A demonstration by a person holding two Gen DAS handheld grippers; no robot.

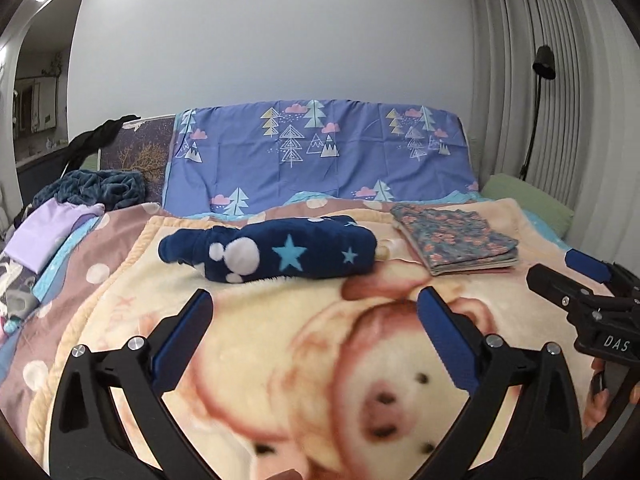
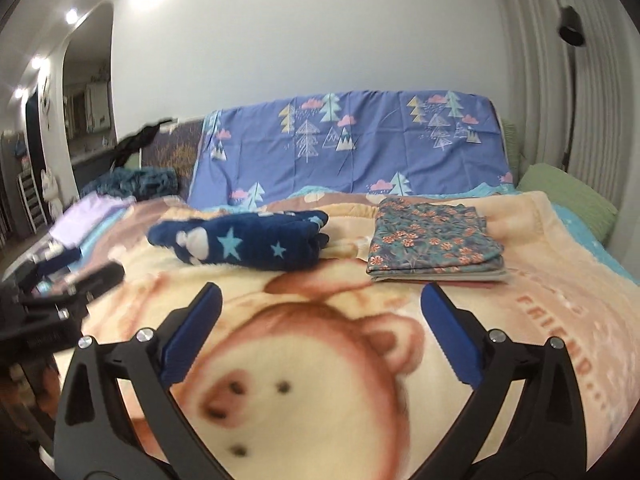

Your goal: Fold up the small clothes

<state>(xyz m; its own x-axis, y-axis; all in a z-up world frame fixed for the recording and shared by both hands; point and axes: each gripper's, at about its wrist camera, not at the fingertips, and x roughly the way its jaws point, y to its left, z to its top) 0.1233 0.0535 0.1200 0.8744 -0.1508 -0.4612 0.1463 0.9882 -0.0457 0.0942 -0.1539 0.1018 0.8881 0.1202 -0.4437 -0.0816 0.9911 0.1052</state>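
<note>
Bed under bear-print blanket; beyond the claw, navy star garment and folded floral stack.

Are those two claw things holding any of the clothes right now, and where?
Nothing is held. The left gripper and right gripper both have their jaws wide open over the blanket, nothing between them.

Each black claw has 2 blue-padded fingers, silver screws and white "DAS" lettering.
</note>
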